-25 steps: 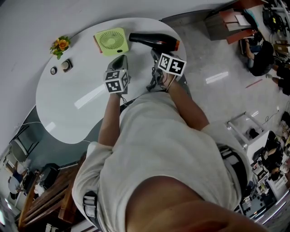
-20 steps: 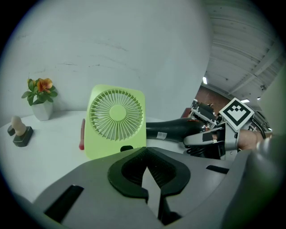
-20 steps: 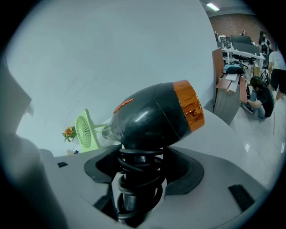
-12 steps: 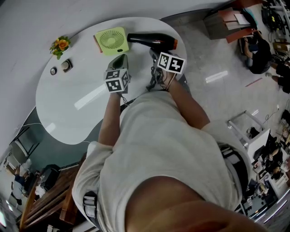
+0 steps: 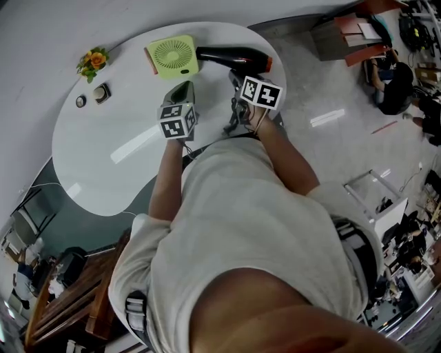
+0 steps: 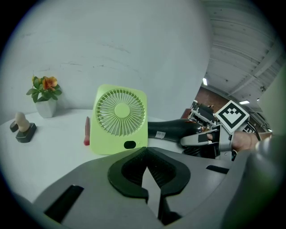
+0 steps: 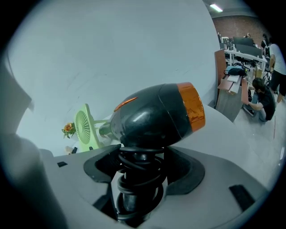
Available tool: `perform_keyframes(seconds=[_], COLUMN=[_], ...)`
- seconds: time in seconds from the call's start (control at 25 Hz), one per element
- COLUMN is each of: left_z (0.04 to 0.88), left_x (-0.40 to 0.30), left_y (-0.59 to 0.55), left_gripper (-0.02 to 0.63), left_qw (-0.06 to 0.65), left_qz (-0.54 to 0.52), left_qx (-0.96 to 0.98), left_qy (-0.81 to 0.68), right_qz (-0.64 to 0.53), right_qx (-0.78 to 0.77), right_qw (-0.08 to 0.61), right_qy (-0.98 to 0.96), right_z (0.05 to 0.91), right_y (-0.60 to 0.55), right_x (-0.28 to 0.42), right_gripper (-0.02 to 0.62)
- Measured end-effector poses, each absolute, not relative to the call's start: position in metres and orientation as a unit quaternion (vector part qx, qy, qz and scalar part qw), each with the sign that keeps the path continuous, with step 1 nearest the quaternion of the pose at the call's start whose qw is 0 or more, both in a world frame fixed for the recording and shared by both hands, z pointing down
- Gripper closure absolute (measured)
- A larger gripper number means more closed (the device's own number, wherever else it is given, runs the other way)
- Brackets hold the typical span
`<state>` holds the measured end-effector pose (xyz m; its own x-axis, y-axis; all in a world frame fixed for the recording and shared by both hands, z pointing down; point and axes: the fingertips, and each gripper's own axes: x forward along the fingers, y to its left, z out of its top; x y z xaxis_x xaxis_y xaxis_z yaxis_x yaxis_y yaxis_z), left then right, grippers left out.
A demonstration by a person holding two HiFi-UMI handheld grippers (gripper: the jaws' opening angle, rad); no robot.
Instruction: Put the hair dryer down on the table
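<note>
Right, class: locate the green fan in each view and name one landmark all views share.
Head view: fan near top, left of centre.
Left gripper view: fan at centre, above the jaws.
Right gripper view: fan small, left of centre.
Shared landmark: hair dryer, right of the fan throughout.

Lighting is bright and even, from overhead fittings; one ceiling strip (image 7: 216,7) shows in the right gripper view. Pale glare streaks lie across the white bench (image 5: 89,158) and the floor (image 5: 327,117) in the head view. Soft highlights sit on the hair dryer (image 7: 156,117) body. Shadows are faint. All views are fisheye and bowed at the edges. Both gripper views have dark corners. The nearest foreground is slightly soft. No motion blur noted.
</note>
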<state>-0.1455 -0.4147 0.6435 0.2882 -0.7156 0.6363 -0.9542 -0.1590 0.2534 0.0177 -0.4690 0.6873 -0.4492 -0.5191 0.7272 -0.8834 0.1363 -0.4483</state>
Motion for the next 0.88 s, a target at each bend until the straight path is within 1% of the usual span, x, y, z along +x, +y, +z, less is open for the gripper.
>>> perform_keyframes(seconds=[0.4, 0.88], left_z=[0.646, 0.643], left_x=[-0.146, -0.141], left_y=[-0.400, -0.381], left_gripper=[0.588, 0.588], left_qw=[0.318, 0.315], left_qz=[0.184, 0.179], left_qx=[0.736, 0.741], left_qy=[-0.568, -0.565], right_qz=[0.438, 0.439], right_qx=[0.487, 0.496], right_qw=[0.197, 0.184], right_qy=[-0.729, -0.726], right_z=[0.684, 0.678], right_y=[-0.460, -0.441], right_x=[0.019, 0.027], right_gripper=[0.268, 0.268])
